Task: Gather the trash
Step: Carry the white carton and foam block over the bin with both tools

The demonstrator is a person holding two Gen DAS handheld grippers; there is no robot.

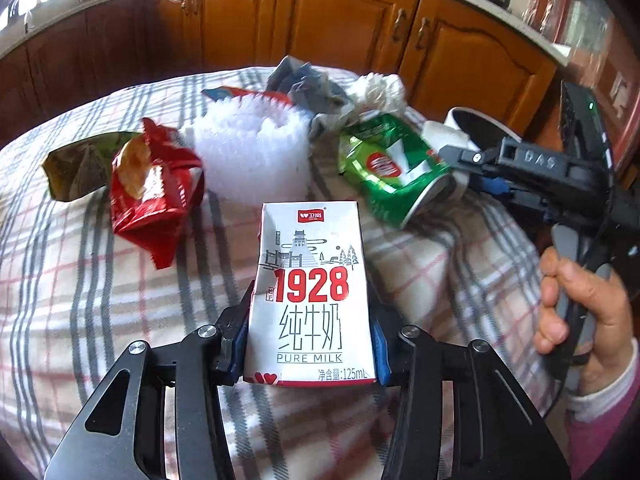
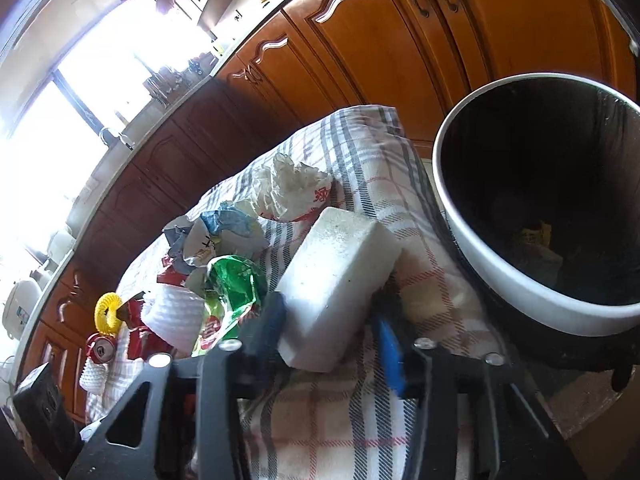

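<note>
Over the checked tablecloth [image 1: 100, 300]: both my claws work above it, and I place everything against it.
Left claw [image 1: 310, 344]: my two blue pads are clamped on the sides of a milk carton [image 1: 310, 300], held upright above the near part of the cloth.
Right claw [image 2: 332, 320]: it grips a white foam block [image 2: 340, 280] between its pads, above the cloth's right side; the far end of the block points toward the bin.
Right hand [image 1: 580, 312]: mine, wrapped round the right claw's handle, off the cloth's right edge.
Bin [image 2: 520, 280]: a white-rimmed tub with a dark liner, just past the cloth's right edge; a few scraps lie at its bottom.
Green can [image 1: 392, 168]: crushed, lying on its side on the cloth, right of centre.
Red wrapper [image 1: 152, 192]: crumpled on the cloth's left part, beside a yellowish bag [image 1: 76, 172].
White foam net [image 1: 248, 156]: on the cloth's middle, behind the carton.
Crumpled paper [image 1: 308, 88]: grey-blue, at the cloth's far side, next to a white wad [image 1: 380, 88].
</note>
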